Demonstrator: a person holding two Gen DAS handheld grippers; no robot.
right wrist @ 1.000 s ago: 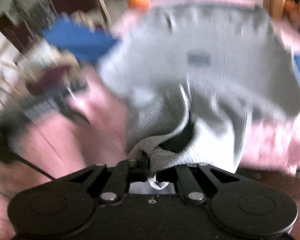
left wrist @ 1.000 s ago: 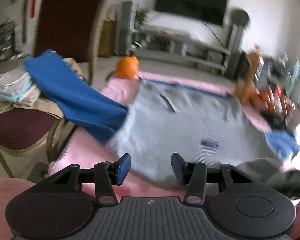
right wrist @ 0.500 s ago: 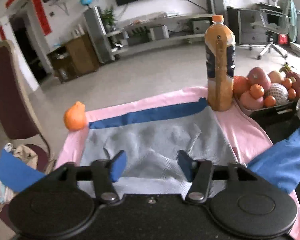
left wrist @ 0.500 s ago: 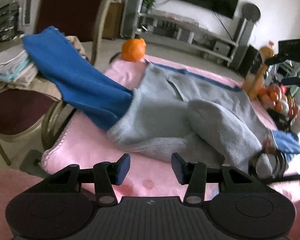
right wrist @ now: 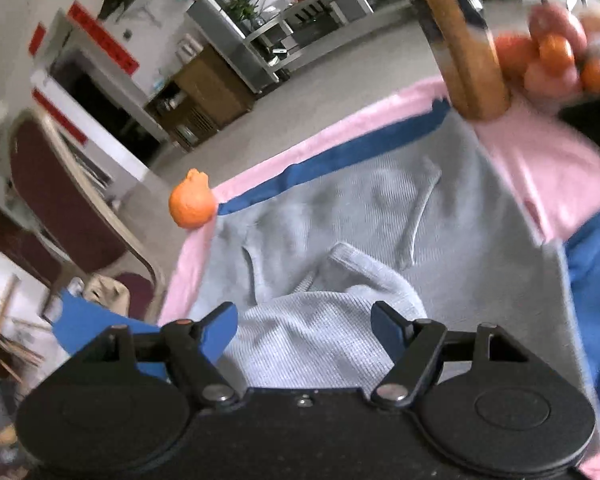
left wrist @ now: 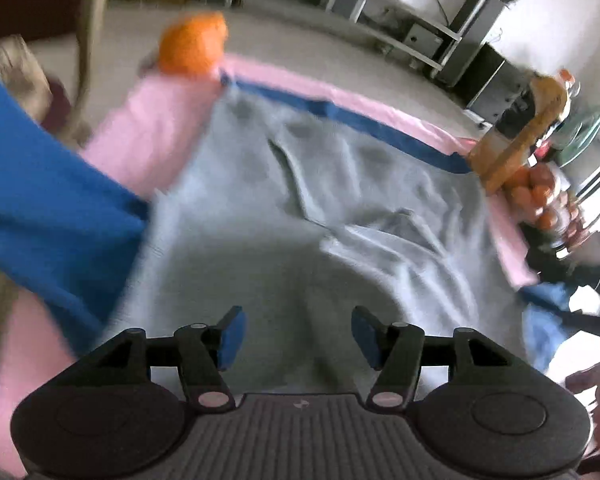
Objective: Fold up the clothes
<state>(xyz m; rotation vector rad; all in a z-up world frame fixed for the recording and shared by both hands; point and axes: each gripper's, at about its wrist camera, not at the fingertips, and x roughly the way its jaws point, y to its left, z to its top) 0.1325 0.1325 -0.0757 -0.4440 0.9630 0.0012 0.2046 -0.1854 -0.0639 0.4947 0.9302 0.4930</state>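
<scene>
Grey sweater [right wrist: 380,220] lies spread on the pink cloth [right wrist: 540,160] with one sleeve [right wrist: 340,320] folded across its body, near side from the orange [right wrist: 192,204]; both left gripper [left wrist: 296,336] and right gripper [right wrist: 304,332] hover released, so pinch only the sleeve's single layer near its cuff

The right gripper [right wrist: 304,330], clamped on the sweater [right wrist: 380,220] sleeve a second ago, now hangs open above it; the left gripper [left wrist: 296,336] has closed in over the sweater.
</scene>
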